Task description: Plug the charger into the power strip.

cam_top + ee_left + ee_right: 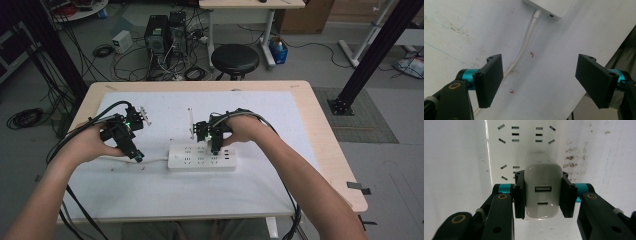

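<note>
- The right gripper (543,196) clamps a white charger (543,192) by its two sides, over the power strip (186,161) at the table's middle (whether the prongs are seated yet, I cannot tell).
- Judged from this, plugging in is under way; pushing home and letting go remain.
- The charger is a glossy rounded block with two ports facing the camera.
- The left gripper (539,80) hangs open and empty over the strip's cord (524,50), at the strip's nine o'clock.

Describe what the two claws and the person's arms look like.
Both claws, left claw and right claw, have flat black ribbed pads on teal collars, with black bodies and brass-ringed screw holes. Black cables trail from each. A green light glows on each. The forearms are unsleeved.
</note>
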A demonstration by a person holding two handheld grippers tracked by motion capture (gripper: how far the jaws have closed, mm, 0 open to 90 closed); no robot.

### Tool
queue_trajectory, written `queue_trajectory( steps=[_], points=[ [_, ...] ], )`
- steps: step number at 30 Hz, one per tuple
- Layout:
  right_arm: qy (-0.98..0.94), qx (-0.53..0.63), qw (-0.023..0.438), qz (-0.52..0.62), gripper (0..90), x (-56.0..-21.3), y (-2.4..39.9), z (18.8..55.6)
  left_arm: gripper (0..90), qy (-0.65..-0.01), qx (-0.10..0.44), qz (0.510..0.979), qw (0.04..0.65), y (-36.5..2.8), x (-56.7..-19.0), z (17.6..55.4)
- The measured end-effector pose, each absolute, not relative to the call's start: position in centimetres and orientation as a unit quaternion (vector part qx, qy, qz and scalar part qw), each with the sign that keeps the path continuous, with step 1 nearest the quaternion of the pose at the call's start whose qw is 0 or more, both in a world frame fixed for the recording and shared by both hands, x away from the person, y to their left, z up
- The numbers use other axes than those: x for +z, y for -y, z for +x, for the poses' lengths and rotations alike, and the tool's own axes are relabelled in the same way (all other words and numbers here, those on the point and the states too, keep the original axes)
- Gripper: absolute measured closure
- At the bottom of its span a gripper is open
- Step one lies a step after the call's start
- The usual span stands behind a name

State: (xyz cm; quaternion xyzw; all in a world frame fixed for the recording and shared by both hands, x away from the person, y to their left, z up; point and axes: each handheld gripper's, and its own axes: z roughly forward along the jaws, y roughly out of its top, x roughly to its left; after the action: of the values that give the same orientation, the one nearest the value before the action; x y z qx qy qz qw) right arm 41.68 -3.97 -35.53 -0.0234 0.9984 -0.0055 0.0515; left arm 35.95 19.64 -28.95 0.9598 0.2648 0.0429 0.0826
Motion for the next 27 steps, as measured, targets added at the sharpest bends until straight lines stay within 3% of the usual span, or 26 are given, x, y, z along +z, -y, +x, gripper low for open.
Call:
queue_trajectory(
  steps=[15,21,22,23,24,25,27],
  points=[
    [-0.998,0.008,0.055,-0.024,62.7,-36.4,4.1,41.8,22.4,-0.258,0.039,0.962,0.086,-18.6,-28.7,36.5],
    [-0.999,0.027,0.016,-0.006,60.5,-36.3,4.7,42.8,22.4,-0.260,0.038,0.961,0.089,-18.5,-28.8,36.8],
    [-0.999,0.043,0.004,0.005,54.7,-36.0,5.2,43.0,22.4,-0.258,0.040,0.962,0.085,-18.5,-28.7,36.9],
    [-0.999,0.043,0.004,0.005,54.7,-36.0,5.2,43.0,22.3,-0.258,0.040,0.962,0.085,-18.5,-28.7,36.9],
    [-0.996,0.079,0.007,0.038,41.1,-34.9,6.6,43.5,22.3,-0.258,0.044,0.961,0.088,-18.6,-28.4,36.9],
    [-0.994,0.098,0.013,0.042,39.5,-34.3,7.6,43.7,22.4,-0.259,0.047,0.960,0.095,-18.7,-28.3,36.9],
    [-0.990,0.110,0.031,0.086,26.1,-32.6,9.7,43.5,22.4,-0.265,0.050,0.958,0.099,-19.0,-28.0,36.9]
  ],
)
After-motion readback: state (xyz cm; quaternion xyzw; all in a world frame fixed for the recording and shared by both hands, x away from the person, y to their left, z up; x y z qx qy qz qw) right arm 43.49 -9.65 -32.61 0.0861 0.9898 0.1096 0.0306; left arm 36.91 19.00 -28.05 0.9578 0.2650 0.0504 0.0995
